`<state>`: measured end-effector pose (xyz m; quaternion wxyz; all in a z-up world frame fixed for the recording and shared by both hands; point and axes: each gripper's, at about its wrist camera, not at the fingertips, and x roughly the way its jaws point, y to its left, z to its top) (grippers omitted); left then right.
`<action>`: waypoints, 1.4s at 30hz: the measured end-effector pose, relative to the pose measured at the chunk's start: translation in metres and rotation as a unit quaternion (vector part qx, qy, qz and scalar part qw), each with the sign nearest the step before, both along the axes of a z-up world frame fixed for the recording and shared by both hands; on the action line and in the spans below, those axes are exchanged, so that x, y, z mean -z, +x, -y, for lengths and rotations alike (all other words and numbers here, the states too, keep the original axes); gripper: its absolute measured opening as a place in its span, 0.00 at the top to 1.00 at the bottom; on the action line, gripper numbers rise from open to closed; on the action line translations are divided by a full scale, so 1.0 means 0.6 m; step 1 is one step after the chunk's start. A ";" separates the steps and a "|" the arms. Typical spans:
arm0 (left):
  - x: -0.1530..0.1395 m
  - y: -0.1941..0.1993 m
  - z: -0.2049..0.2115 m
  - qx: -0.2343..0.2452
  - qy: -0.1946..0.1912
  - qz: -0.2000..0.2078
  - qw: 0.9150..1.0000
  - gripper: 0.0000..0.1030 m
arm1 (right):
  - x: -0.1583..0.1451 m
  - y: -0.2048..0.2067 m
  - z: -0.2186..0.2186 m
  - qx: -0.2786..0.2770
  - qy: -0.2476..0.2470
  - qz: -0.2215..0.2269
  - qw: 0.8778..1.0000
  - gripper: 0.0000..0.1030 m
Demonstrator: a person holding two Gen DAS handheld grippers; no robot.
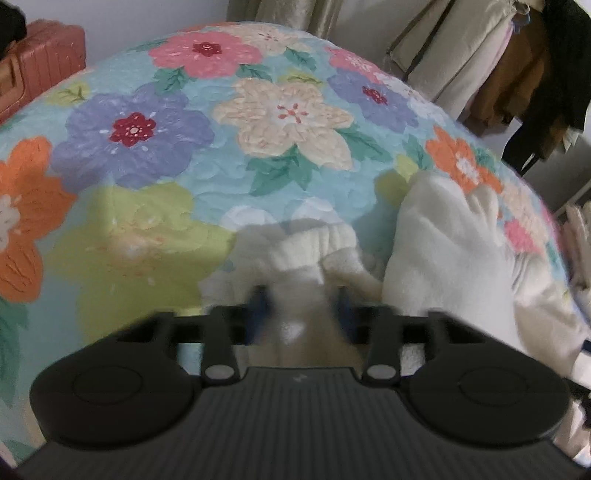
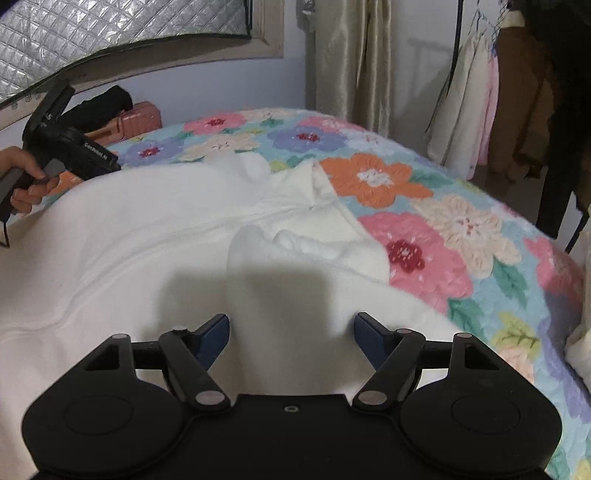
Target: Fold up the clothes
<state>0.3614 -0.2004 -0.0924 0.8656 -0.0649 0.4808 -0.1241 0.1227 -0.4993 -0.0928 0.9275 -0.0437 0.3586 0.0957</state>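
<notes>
Left gripper [image 1: 299, 306]: jaws closed on a ribbed cuff [image 1: 314, 243] of the white fleece garment [image 2: 147, 236]; frame blurred.
Right gripper [image 2: 291, 332]: jaws open, poised over the fleece, nothing gripped.
Garment position: spread rumpled on the floral bedspread [image 2: 424, 236], a bunched fold [image 2: 306, 243] ahead of the right gripper.
Risk, left: thin pinch judged liable to slip if pulled.
Risk, right: closing there would likely trap several layers, skewing the fold.

Bed [image 2: 461, 236] under a floral quilt [image 1: 155, 155]. Beyond it, pale wall [image 2: 221, 81], gold satin curtain [image 2: 351, 59], quilted silver window cover [image 2: 110, 33]. Pink suitcase [image 1: 44, 62] at far edge. Hanging clothes on rack [image 2: 491, 103] at right.
</notes>
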 end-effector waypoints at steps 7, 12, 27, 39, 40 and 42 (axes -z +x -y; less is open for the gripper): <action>-0.081 0.018 -0.003 0.000 0.108 0.039 0.993 0.94 | 0.019 0.020 -0.004 0.025 -0.011 -0.006 1.000 0.21; -0.224 0.070 -0.031 -0.038 0.194 0.108 0.974 0.94 | 0.020 0.011 -0.011 0.030 -0.026 0.004 0.999 0.20; -0.271 0.209 -0.277 -0.280 0.272 0.182 0.903 0.94 | 0.026 0.035 0.013 0.056 0.020 -0.029 0.998 0.16; -0.215 0.248 -0.408 -0.367 0.276 -0.005 0.888 0.53 | 0.026 0.041 0.024 0.050 0.025 -0.030 0.998 0.14; -0.183 0.255 -0.404 -0.356 0.279 -0.061 0.890 0.53 | 0.026 0.041 0.026 0.050 0.028 -0.031 0.998 0.14; -0.141 0.253 -0.373 -0.305 0.263 -0.066 0.913 0.53 | 0.022 0.043 0.033 0.053 0.050 -0.032 0.997 0.14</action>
